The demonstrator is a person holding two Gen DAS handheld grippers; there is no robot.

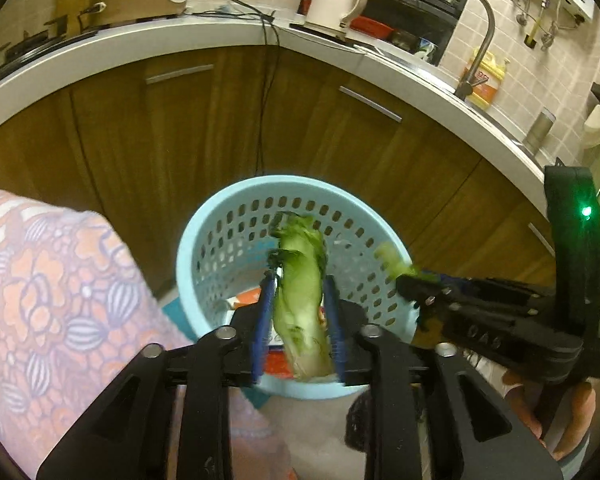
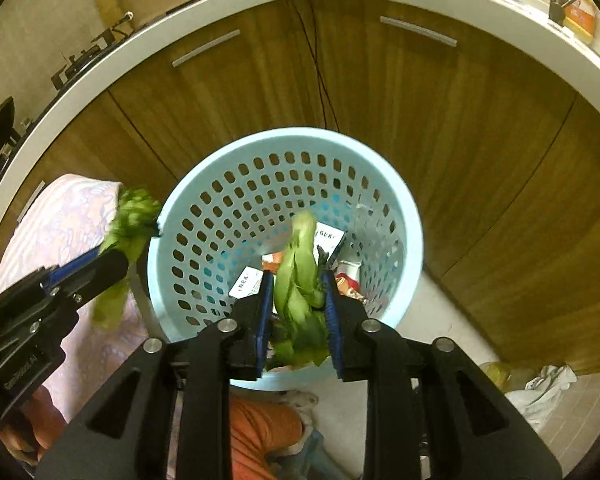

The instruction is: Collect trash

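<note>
A light blue perforated basket stands on the floor by the cabinets, with wrappers and white labelled packets in its bottom. My left gripper hangs over the near rim with a pale green cabbage stalk upright between its blue pads. The pads stand a little off it, so it is open. My right gripper is over the basket from the right, open around a bunch of green leaves. Both pieces look blurred.
Brown wooden cabinet doors curve behind the basket under a white counter with a kettle and a tap. A black cable hangs down to the basket. A person's patterned leg is left; white crumpled rubbish lies right.
</note>
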